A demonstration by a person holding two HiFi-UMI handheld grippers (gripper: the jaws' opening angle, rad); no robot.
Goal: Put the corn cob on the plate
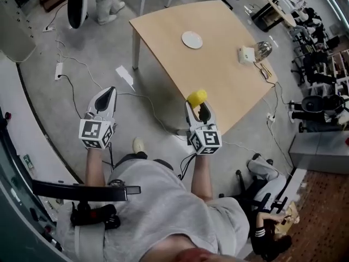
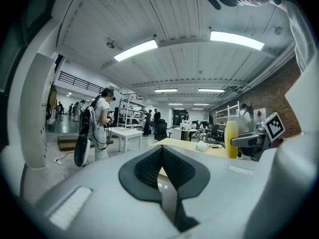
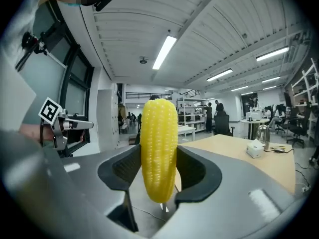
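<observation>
Near table [image 1: 218,75]; corn cob [image 3: 158,148] clamped in right gripper [image 3: 159,176].

I see the yellow corn cob [image 3: 159,148] upright, clamped between my right gripper's [image 3: 159,169] jaws above the table's [image 1: 218,75] near edge. The small white plate [image 1: 192,40] lies flat, well apart, farther across.

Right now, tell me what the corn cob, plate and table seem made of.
The corn cob looks like plastic: uniform yellow, glossy kernels. The plate: white, ceramic or plastic, too small to tell. The table: pale wood-look top, matte, likely laminate.
</observation>
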